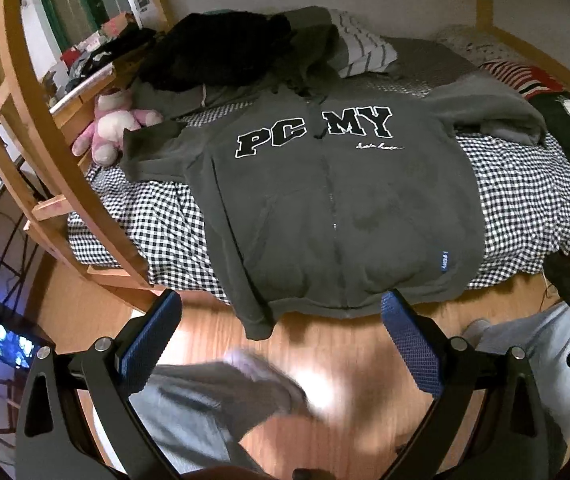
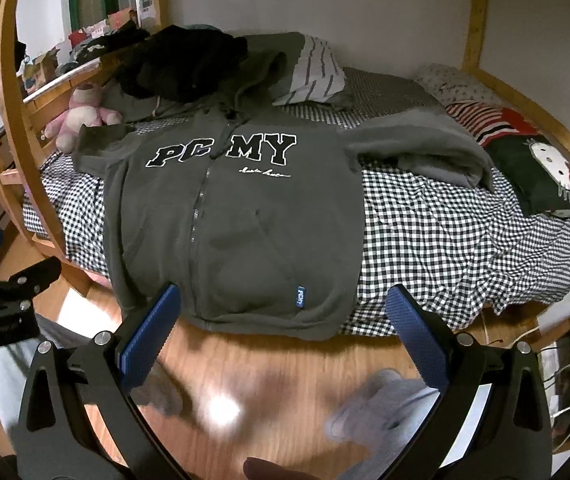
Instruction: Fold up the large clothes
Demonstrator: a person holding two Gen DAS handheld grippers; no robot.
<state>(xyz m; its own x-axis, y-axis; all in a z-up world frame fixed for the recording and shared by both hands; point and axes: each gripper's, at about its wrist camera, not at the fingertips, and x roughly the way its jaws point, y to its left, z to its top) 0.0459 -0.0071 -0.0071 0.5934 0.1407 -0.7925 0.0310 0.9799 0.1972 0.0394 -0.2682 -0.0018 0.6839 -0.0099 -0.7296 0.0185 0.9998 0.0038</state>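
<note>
So there's a dark grey zip hoodie (image 1: 337, 208) spread out face up on a bed with a black-and-white checked cover (image 1: 525, 208). The hem hangs a bit over the near edge of the mattress, above the wood floor (image 1: 325, 344). Big black letters across the chest, small blue tag low on one side. One sleeve (image 2: 425, 152) is folded up on the cover out toward the striped and cartoon-cat pillows (image 2: 541, 176); the other sleeve (image 1: 149, 148) reaches toward a pink plush toy (image 1: 113, 128) by the wooden bed frame (image 1: 25, 92).

Behind the hood sits a heap of black clothes (image 1: 213, 52), touching it, plus a white striped pillow (image 2: 317, 72).

Left gripper (image 1: 281, 328) hovers off the bed edge, jaws spread wide, nothing between them, lined up roughly with the hoodie's hem. Right gripper (image 2: 285, 316) is the same deal: jaws wide apart, empty, over the floor just short of the hem. Neither one touches the fabric. Each gripper shows up at the edge of the other's view.

Below both you can see blurry grey trouser legs and socked feet (image 2: 377, 404) on the floor.
</note>
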